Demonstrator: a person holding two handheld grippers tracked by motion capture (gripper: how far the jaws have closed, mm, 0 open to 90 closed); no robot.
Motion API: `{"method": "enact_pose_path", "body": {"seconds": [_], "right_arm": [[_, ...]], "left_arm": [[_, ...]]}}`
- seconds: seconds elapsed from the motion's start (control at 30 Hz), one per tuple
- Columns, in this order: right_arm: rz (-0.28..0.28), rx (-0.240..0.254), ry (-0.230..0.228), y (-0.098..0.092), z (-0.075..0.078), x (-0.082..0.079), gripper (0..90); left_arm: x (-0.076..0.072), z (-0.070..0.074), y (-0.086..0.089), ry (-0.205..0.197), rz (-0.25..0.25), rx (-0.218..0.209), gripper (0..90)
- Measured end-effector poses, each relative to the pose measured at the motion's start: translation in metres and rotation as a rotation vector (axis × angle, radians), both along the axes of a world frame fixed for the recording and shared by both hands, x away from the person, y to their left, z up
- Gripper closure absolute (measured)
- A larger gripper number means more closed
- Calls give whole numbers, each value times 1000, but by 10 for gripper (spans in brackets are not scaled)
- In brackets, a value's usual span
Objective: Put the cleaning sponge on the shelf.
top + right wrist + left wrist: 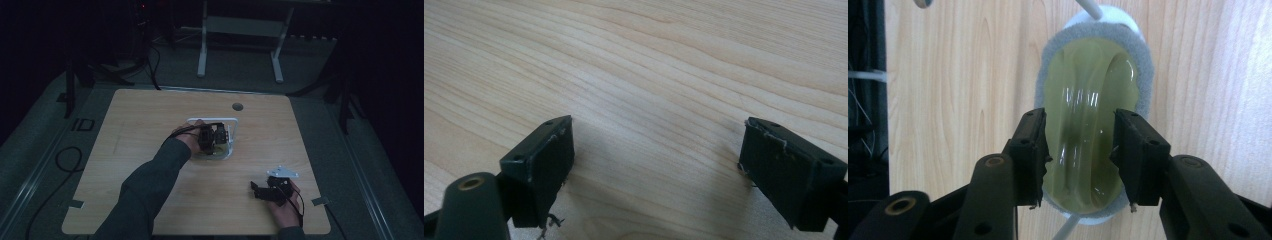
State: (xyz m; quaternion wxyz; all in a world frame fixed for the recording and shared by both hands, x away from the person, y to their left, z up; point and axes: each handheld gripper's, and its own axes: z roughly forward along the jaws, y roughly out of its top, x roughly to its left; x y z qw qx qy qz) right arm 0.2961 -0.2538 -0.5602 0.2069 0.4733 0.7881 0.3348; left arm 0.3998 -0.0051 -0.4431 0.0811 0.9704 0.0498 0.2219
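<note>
**Left gripper view: green object between parted tongs**

Left gripper view, looking straight down at the desk [958,75]: a glossy olive-green object [1088,120], oblong and translucent, seated in a grey foam-rimmed white holder [1045,65]. Left tongs [1080,155] astride its near half, one black pad at 9 o'clock of it, the other at 3 o'clock. Pads right at the object's flanks, apparently just short of pressing; green surface not visibly dented. So: parted, with the object between, no firm grip seen. White rod of a frame [1088,7] crossing at 12 o'clock, another bit of rod at 6 o'clock below the holder.

High view, dim: left hand [192,137] and left tongs over a white wire frame [231,131] at mid-desk, pointing down into it. Green object mostly hidden under the tool there. Dark sleeve [150,185] running in from 7 o'clock.

Right tongs [256,190] well apart from the frame, toward 5 o'clock of it, near the desk's front edge, held in the right hand [285,207]. Right gripper view: wide open, bare wood grain between the two pads, nothing held.
</note>
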Motion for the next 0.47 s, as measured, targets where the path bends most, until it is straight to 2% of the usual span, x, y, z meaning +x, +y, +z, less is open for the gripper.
{"method": "enact_pose_path", "body": {"seconds": [0.1, 0.27, 0.33, 0.37, 0.4, 0.47], "right_arm": [[0, 0, 0, 0, 0, 0, 140], [-1, 1, 1, 0, 0, 0, 140], [-1, 0, 1, 0, 0, 0, 140], [-1, 0, 1, 0, 0, 0, 140], [-1, 0, 1, 0, 0, 0, 140], [-1, 1, 1, 0, 0, 0, 140]], "left_arm": [[-1, 3, 3, 1, 6, -7, 593], [-8, 17, 16, 34, 25, -68, 600], [-12, 22, 21, 35, 35, -95, 605], [-12, 22, 21, 35, 35, -95, 605], [-15, 28, 27, 34, 41, -121, 605], [-17, 31, 30, 32, 46, -131, 605]]}}
